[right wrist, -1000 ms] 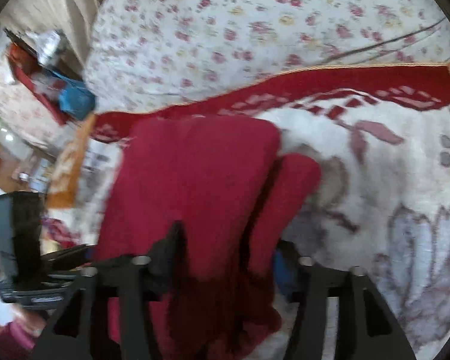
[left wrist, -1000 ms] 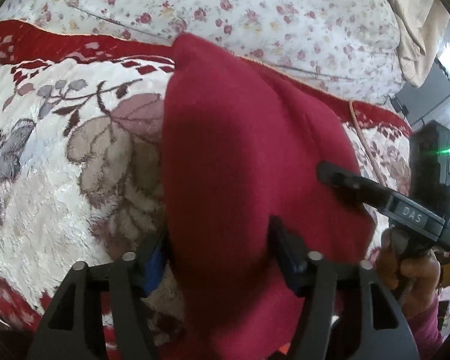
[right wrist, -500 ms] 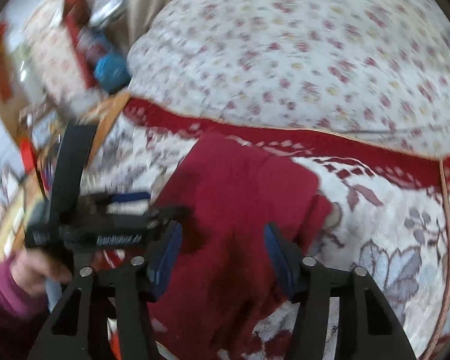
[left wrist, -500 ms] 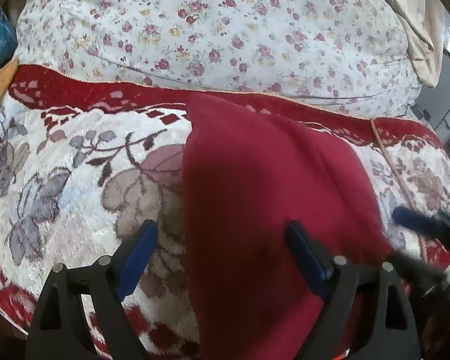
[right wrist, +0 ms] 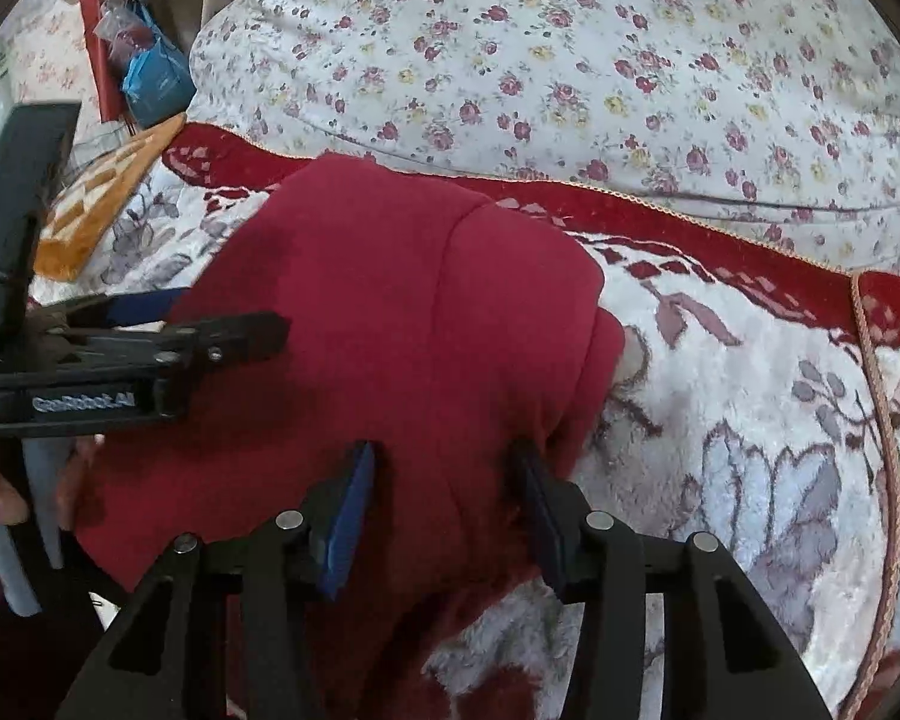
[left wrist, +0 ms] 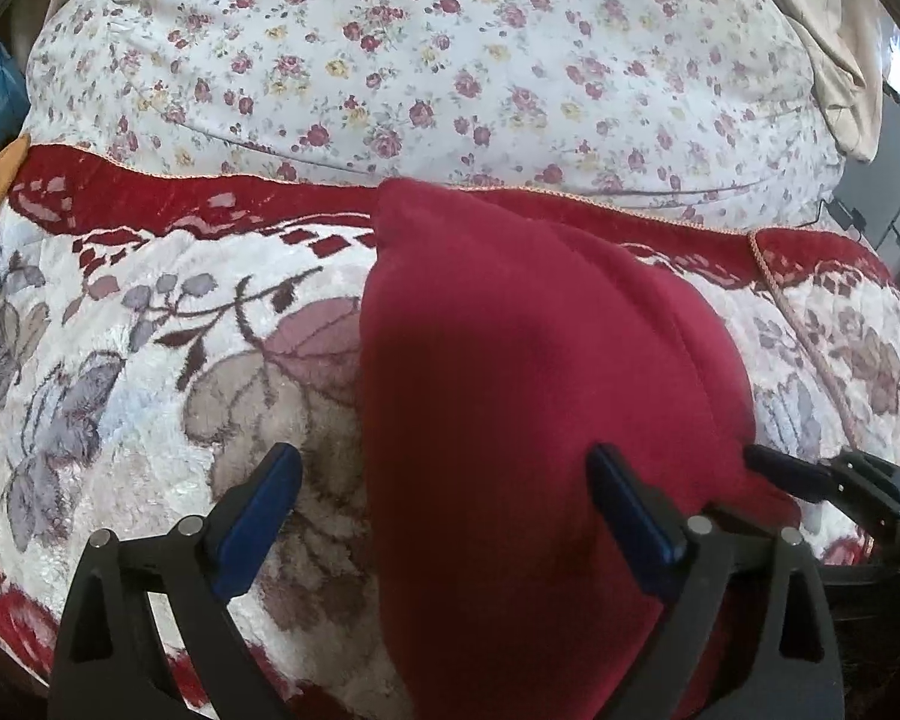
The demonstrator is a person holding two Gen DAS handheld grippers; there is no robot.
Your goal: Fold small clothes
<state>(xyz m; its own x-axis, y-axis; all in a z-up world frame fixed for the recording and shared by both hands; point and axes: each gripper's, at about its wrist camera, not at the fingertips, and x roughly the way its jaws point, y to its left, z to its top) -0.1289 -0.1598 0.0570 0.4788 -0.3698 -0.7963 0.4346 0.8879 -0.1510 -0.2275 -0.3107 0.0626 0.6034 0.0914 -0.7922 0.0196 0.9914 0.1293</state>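
Note:
A dark red garment (left wrist: 510,372) lies folded flat on the patterned rug, also in the right wrist view (right wrist: 390,312). My left gripper (left wrist: 444,486) is open, its jaws wide apart over the garment's near left edge, holding nothing. My right gripper (right wrist: 444,480) is open over the garment's near right part, with a fold of cloth lying between its blue pads but not pinched. The right gripper's fingers show at the lower right of the left wrist view (left wrist: 822,480). The left gripper shows at the left of the right wrist view (right wrist: 150,348).
A white and red floral rug (left wrist: 150,360) covers the floor. A large flowered cushion (left wrist: 450,60) lies behind it. An orange checked mat (right wrist: 102,192) and cluttered bags (right wrist: 150,66) sit at the far left. A grey box (left wrist: 882,180) stands at the right.
Both grippers have let go of the red garment and opened. They have pulled back towards me. The garment has settled flat on the rug.

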